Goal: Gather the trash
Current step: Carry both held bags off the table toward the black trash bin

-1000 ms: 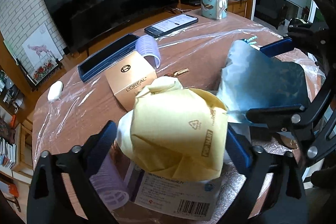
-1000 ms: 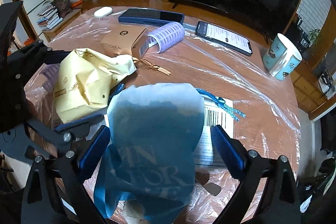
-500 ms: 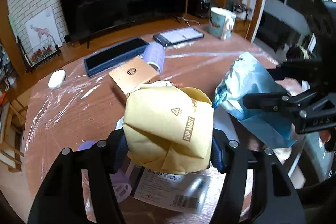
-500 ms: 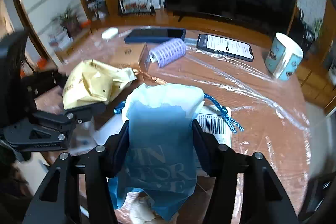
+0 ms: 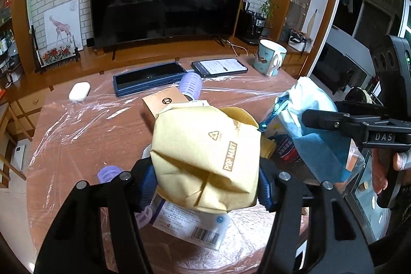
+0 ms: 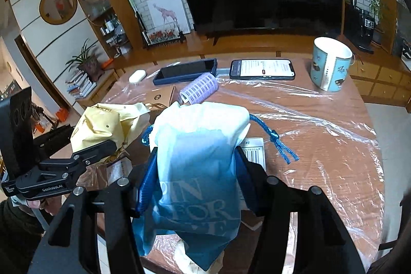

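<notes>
My left gripper (image 5: pixel 205 186) is shut on a crumpled yellow POP MART paper bag (image 5: pixel 208 153) and holds it above the table. My right gripper (image 6: pixel 195 179) is shut on a blue-and-white drawstring bag (image 6: pixel 200 171), also lifted; its blue cord (image 6: pixel 274 140) hangs to the right. Each bag shows in the other view, the yellow one (image 6: pixel 102 127) at left, the blue one (image 5: pixel 308 127) at right. A white labelled packet with a barcode (image 5: pixel 190 225) lies on the table under the yellow bag.
The wooden table (image 6: pixel 321 120) is covered with clear plastic film. On it are a tan L'Oreal box (image 5: pixel 164 104), purple hair rollers (image 6: pixel 199 90) (image 5: pixel 110 172), a phone (image 6: pixel 262 68), a dark blue case (image 6: pixel 185 71), a white earbud case (image 5: pixel 79 91) and a mug (image 6: pixel 330 63). A TV stands behind.
Both grippers closed from wide open onto their bags, the left on the yellow one and the right on the blue one, and lifted them away from the table.
</notes>
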The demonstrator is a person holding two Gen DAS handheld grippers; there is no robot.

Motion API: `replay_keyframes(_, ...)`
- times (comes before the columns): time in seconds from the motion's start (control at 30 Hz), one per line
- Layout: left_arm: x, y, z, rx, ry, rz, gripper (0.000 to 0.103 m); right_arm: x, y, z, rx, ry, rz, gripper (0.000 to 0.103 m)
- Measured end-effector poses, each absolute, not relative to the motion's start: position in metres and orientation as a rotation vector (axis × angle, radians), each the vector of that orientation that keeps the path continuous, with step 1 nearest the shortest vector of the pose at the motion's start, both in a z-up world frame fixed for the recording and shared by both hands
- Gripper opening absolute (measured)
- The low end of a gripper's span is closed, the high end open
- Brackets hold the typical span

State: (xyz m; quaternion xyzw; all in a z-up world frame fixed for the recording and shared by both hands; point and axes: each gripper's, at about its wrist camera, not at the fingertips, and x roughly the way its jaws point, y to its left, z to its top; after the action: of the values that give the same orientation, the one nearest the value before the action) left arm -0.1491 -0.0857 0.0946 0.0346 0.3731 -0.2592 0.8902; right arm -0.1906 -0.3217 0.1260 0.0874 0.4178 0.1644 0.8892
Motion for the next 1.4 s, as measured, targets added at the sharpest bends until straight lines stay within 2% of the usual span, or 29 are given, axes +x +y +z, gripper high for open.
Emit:
replay_keyframes(0.93,-0.235,-0.1,0.125,0.061,0.723,-0.573,0.063,-0.279,-0.349,0.154,0.184,0.807,0.419,0.056)
replay_keyframes(1.4,-0.29,-0.11,0.116,0.087,0.761,-0.632,0.063,-0.316,-0.354,0.147,0.194,0.832,0.457,0.056)
